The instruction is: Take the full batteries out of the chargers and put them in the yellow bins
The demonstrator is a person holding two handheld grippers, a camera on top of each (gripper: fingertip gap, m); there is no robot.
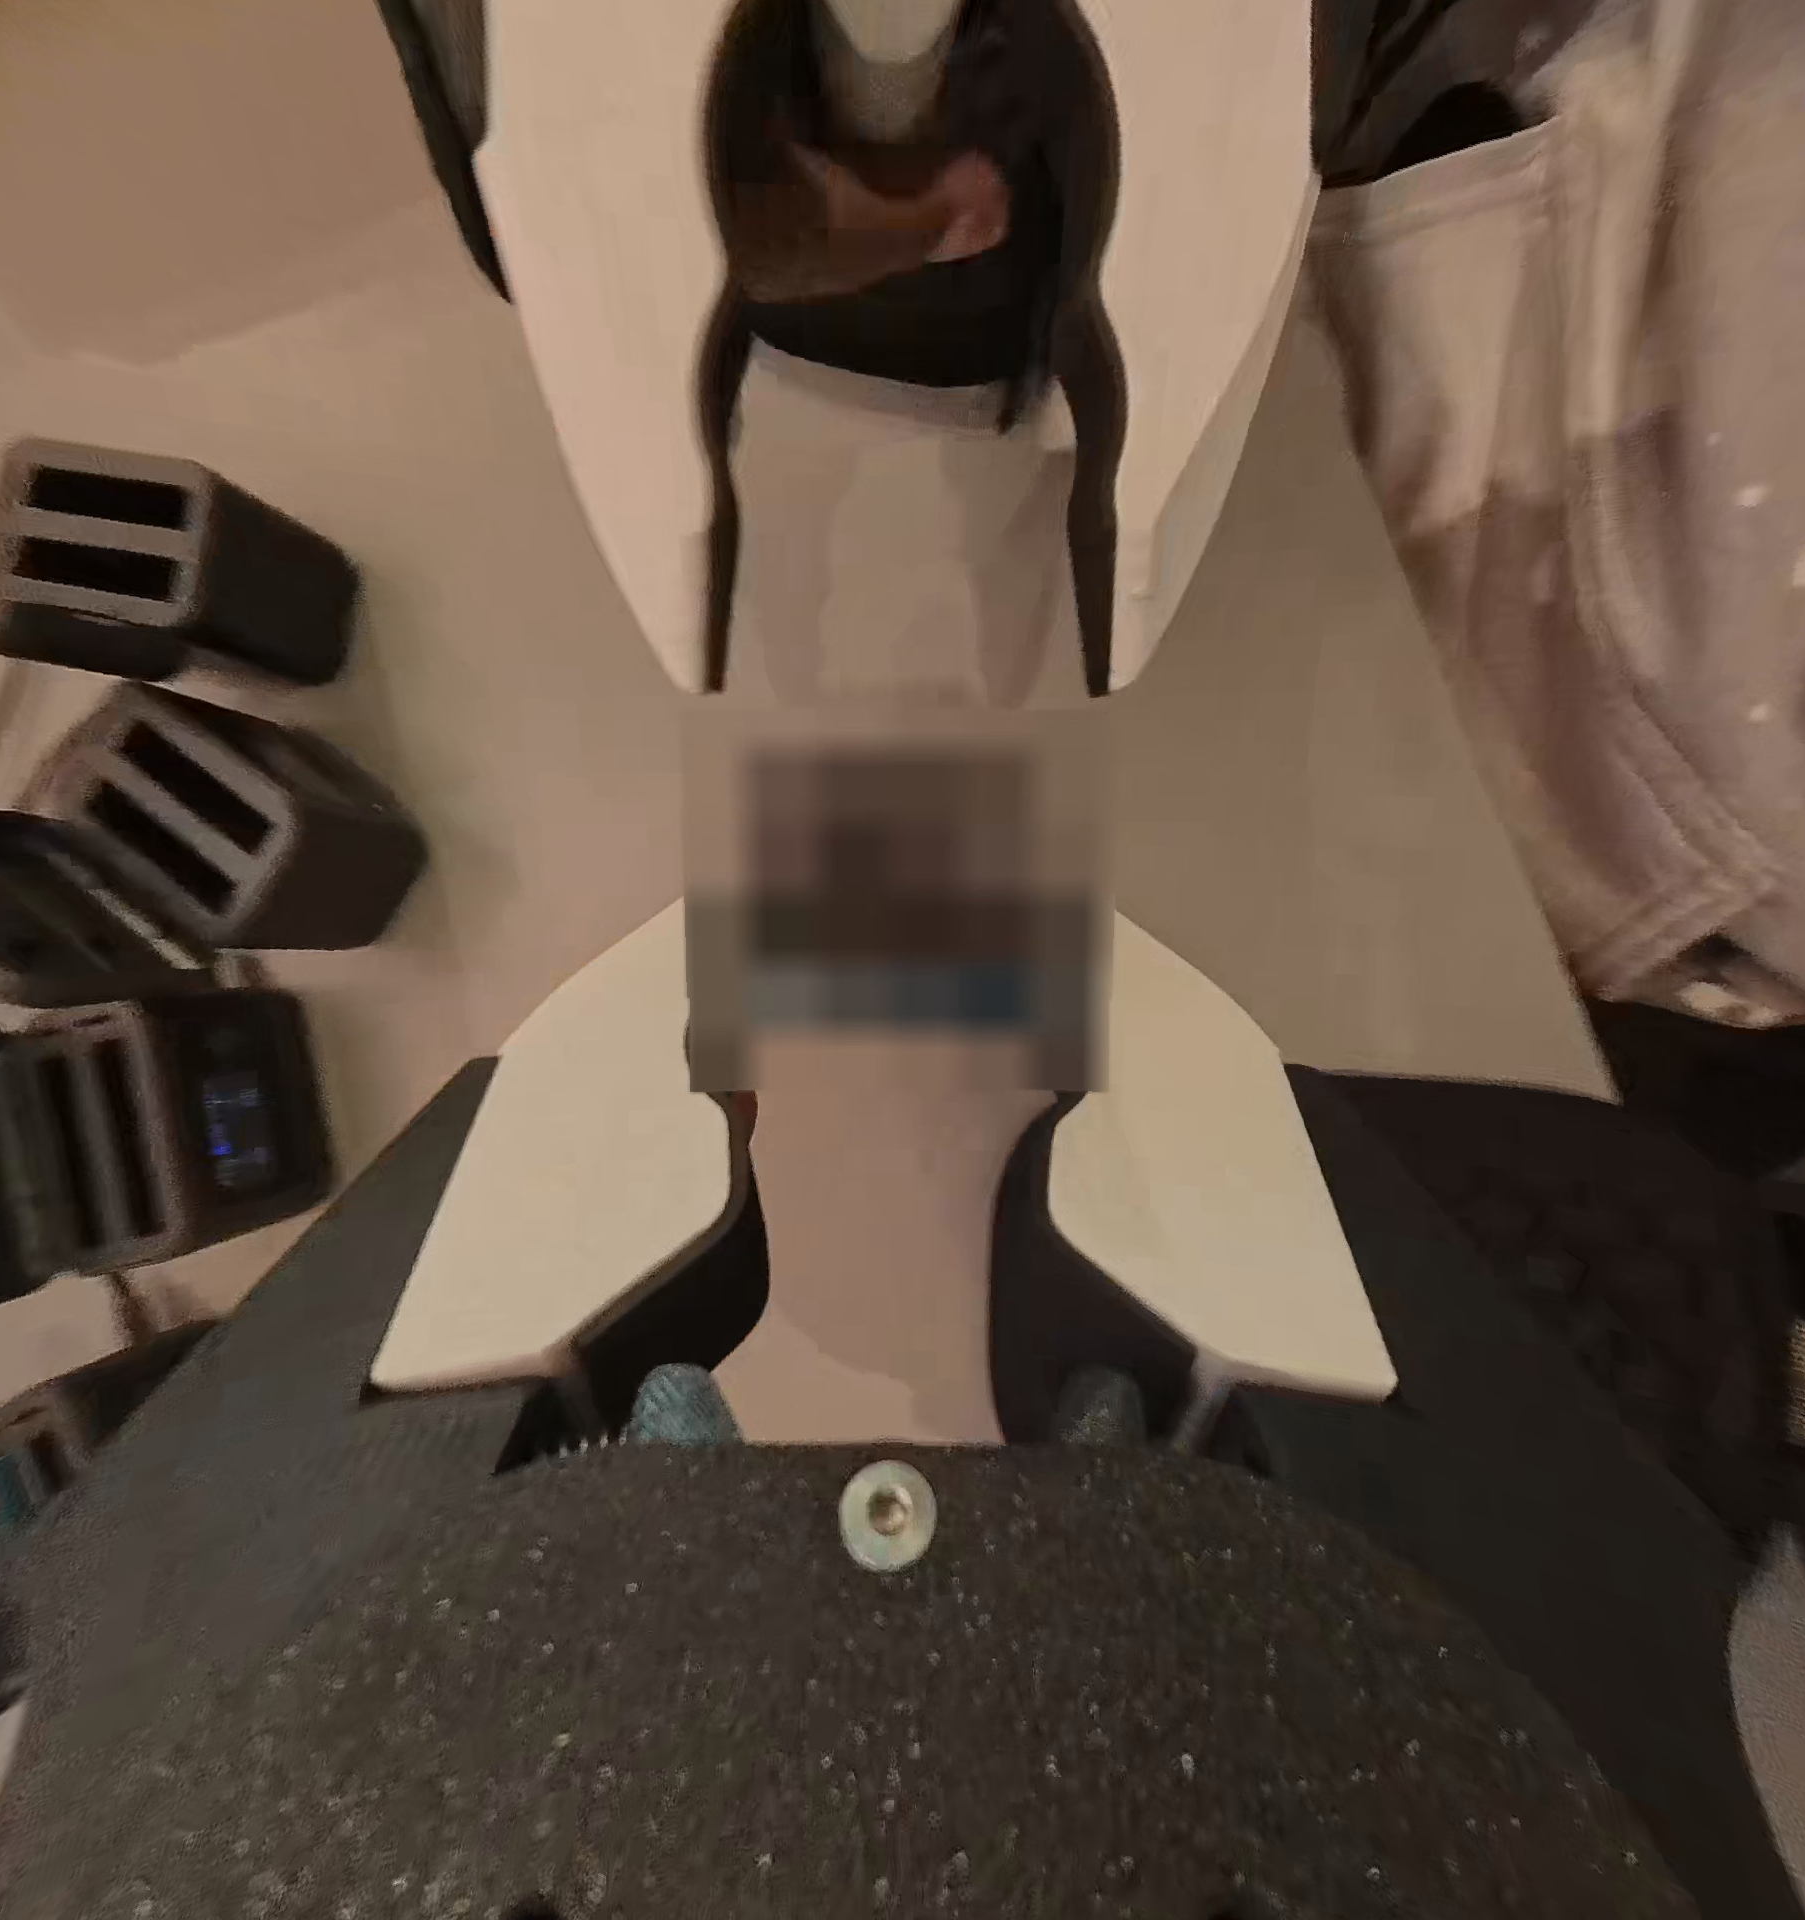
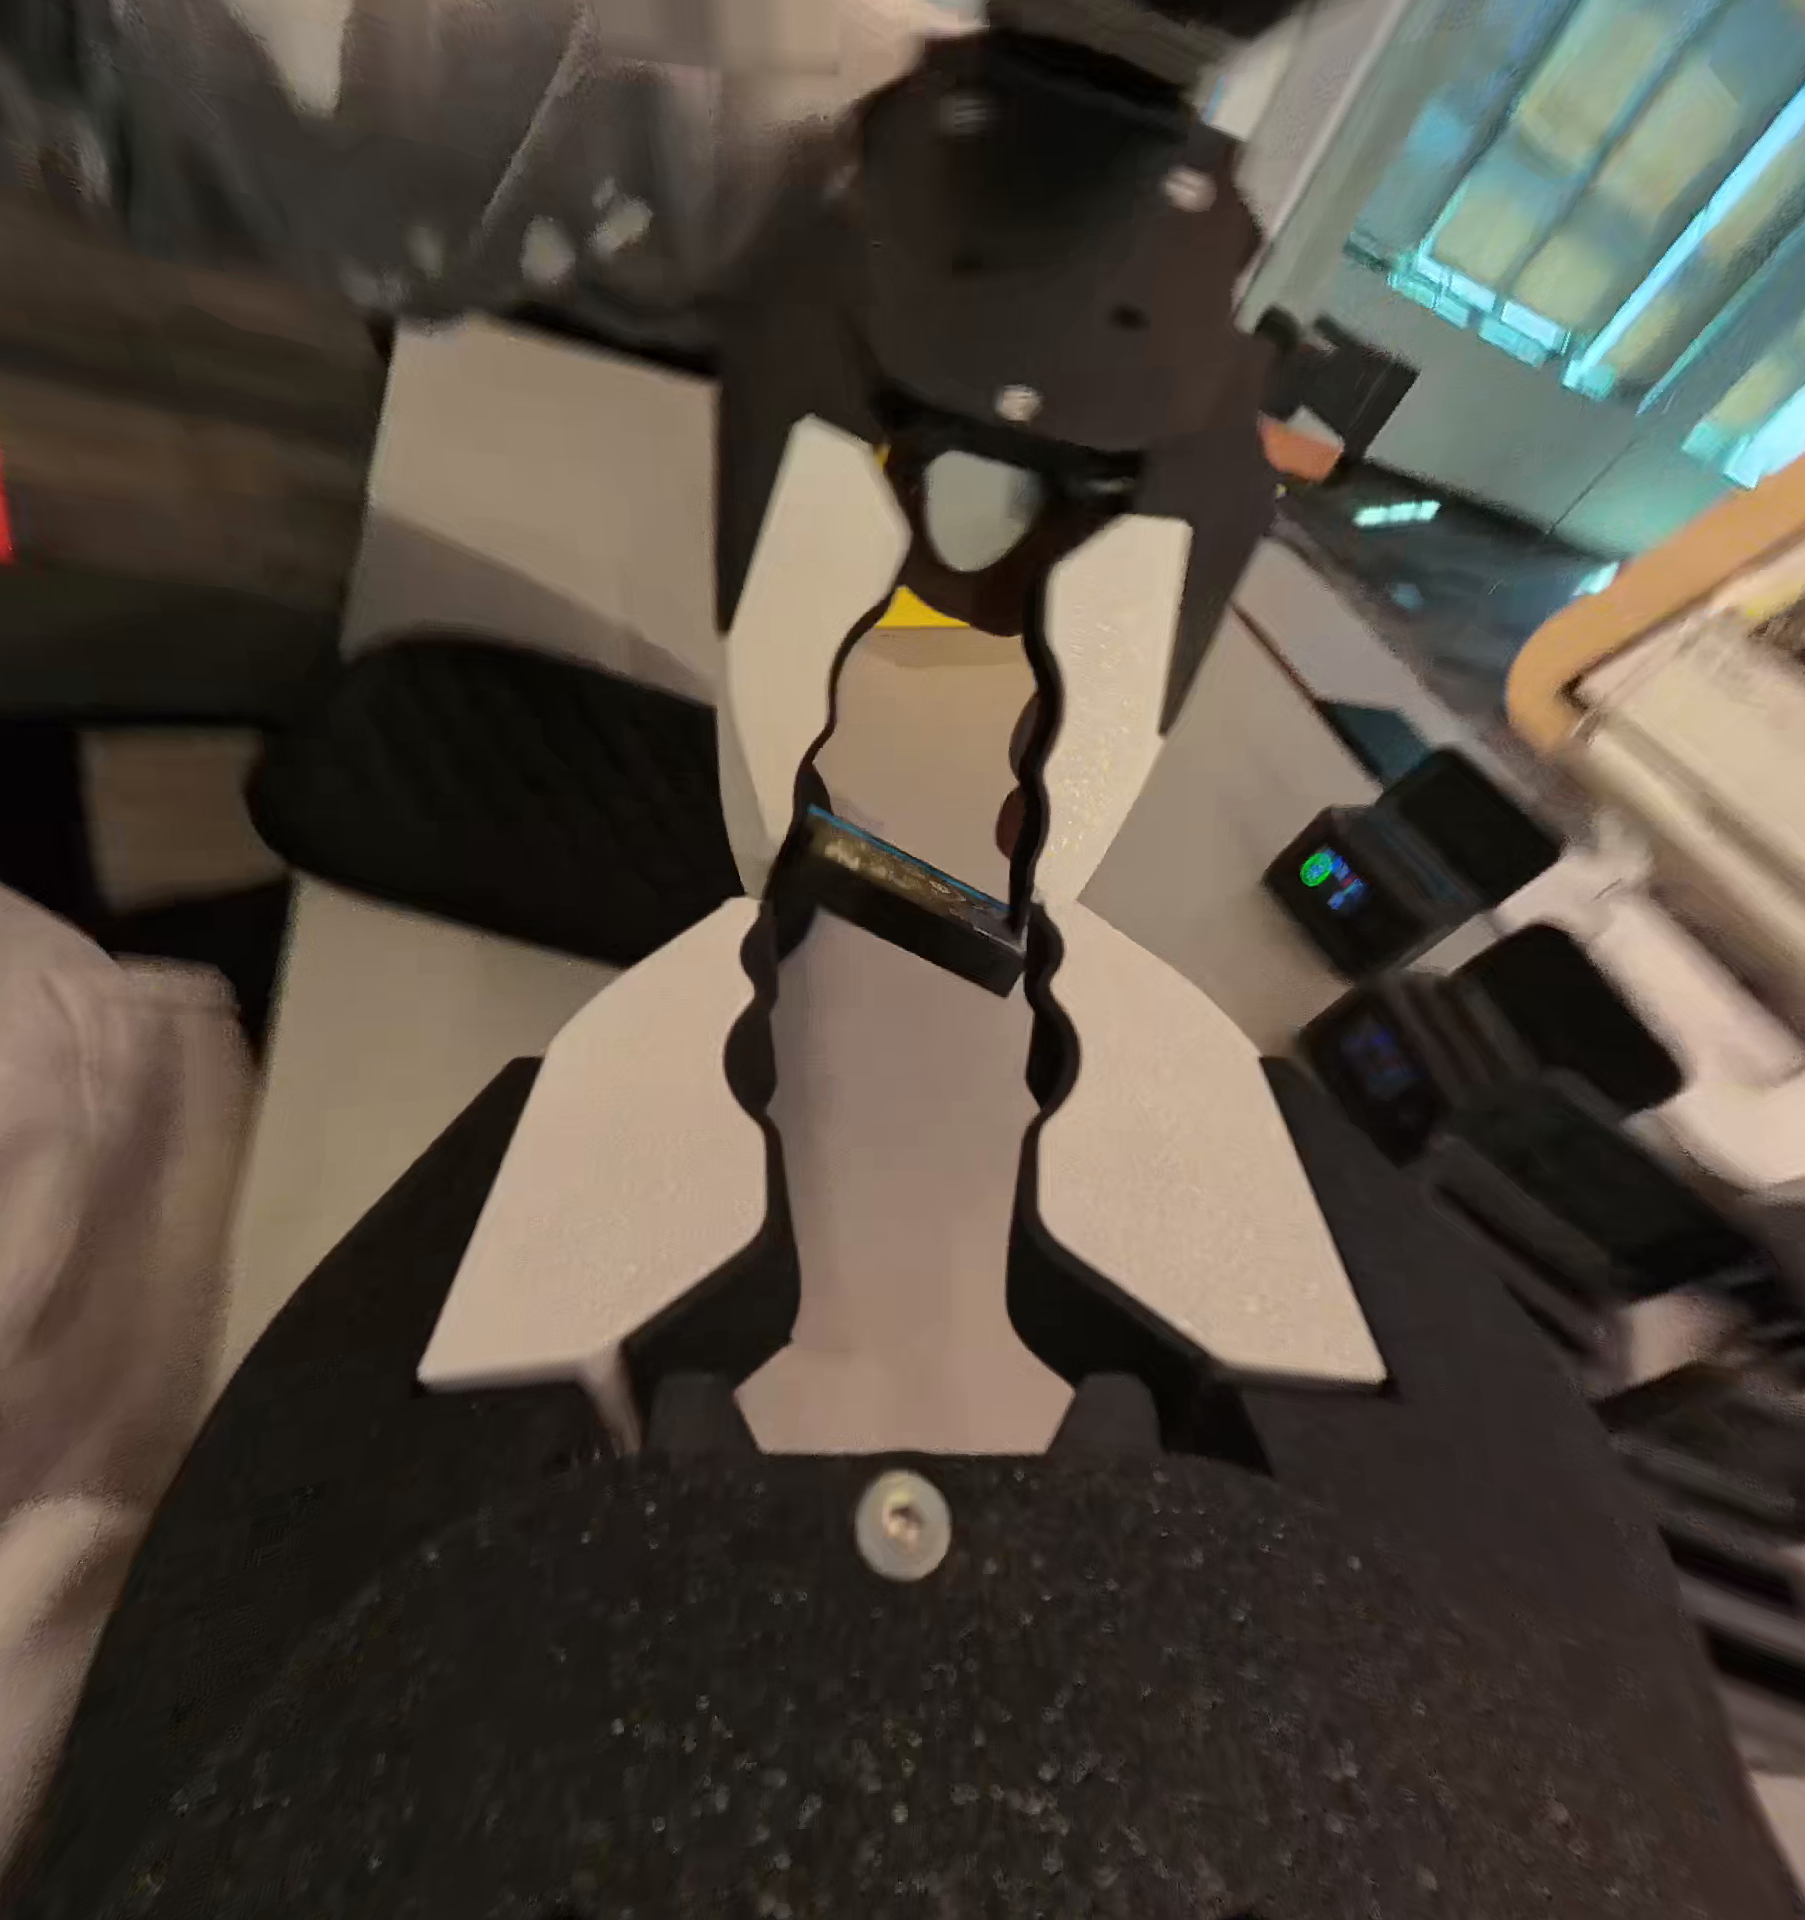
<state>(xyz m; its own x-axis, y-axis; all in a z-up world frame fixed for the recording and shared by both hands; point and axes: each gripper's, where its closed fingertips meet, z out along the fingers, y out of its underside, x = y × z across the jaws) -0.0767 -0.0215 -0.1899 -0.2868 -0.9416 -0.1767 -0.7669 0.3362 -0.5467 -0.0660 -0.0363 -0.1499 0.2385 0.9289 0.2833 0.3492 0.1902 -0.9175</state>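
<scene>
The right gripper (image 2: 898, 935) and left gripper (image 2: 903, 831) are meeting tip to tip above the white surface (image 2: 482, 447), both sets of jaws pinching one black battery (image 2: 913, 909), which is hanging tilted between them. Black chargers (image 1: 176, 831) are standing on the surface to the left gripper's left.

Both handheld grippers, the left gripper (image 1: 898, 997) and the right gripper (image 2: 893, 935), pair white, wavy-edged fingers (image 2: 617, 1164) lined in black with a speckled black body (image 2: 877, 1714) fastened by one silver screw (image 2: 900, 1524).
</scene>
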